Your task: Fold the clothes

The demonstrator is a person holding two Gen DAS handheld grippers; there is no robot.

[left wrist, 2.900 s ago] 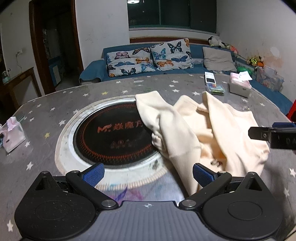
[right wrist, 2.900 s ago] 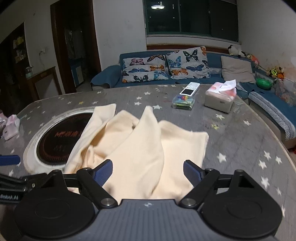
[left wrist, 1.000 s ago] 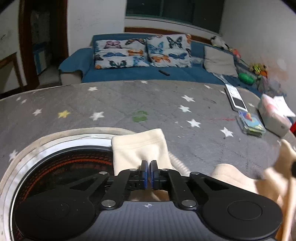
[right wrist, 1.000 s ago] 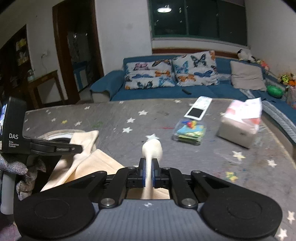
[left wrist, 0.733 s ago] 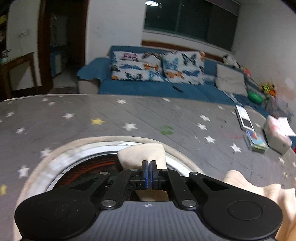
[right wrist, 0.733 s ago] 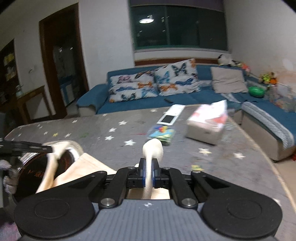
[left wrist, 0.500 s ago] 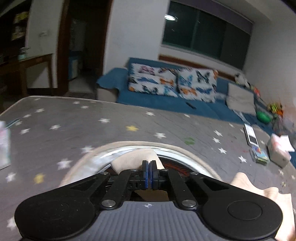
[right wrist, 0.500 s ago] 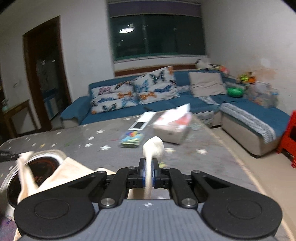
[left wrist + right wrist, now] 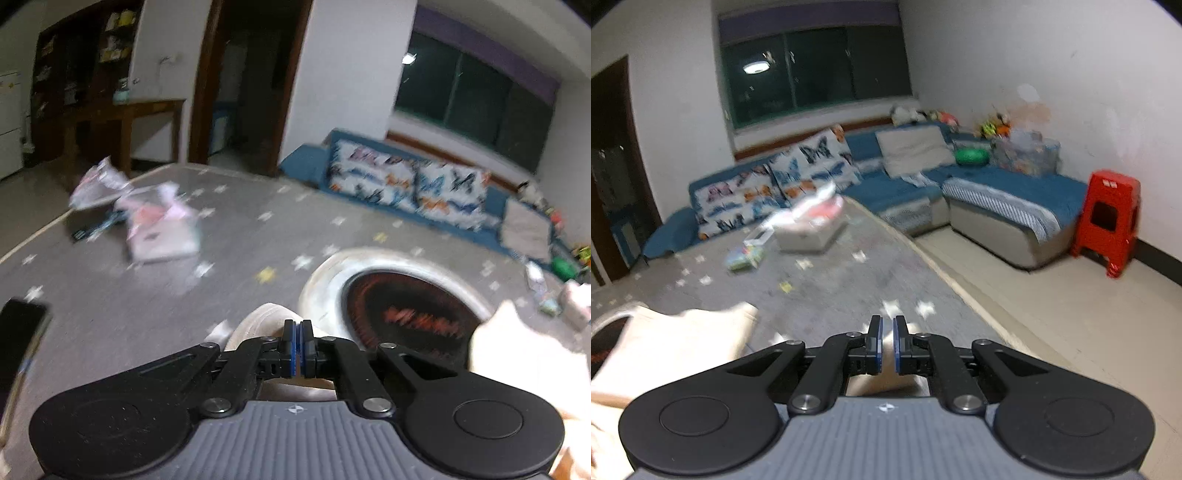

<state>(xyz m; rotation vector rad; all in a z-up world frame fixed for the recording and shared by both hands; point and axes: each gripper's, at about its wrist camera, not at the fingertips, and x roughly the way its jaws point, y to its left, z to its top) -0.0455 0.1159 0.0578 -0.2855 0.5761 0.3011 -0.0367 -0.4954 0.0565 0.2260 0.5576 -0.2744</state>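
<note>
The cream garment (image 9: 517,354) is stretched between my two grippers over the grey star-patterned table (image 9: 147,295). My left gripper (image 9: 298,328) is shut on one cream cuff (image 9: 258,319), which sticks out to the left of the pads. My right gripper (image 9: 886,326) is nearly shut on the other cream end (image 9: 886,380), seen between and below the pads. More of the garment (image 9: 665,343) lies on the table at the left of the right wrist view. Both views are motion-blurred.
A round black hotplate (image 9: 402,317) with a pale ring sits in the table. A pink tissue pack (image 9: 159,229) and a dark phone (image 9: 18,332) lie at left. A tissue box (image 9: 809,229) and small packet (image 9: 744,256) lie near the table's right edge (image 9: 942,273). A blue sofa (image 9: 997,192) and red stool (image 9: 1108,218) stand beyond.
Both grippers closed on the garment's ends and pulled apart, the left swinging left past the hotplate, the right swinging right toward the table edge. The garment has spread out between them.
</note>
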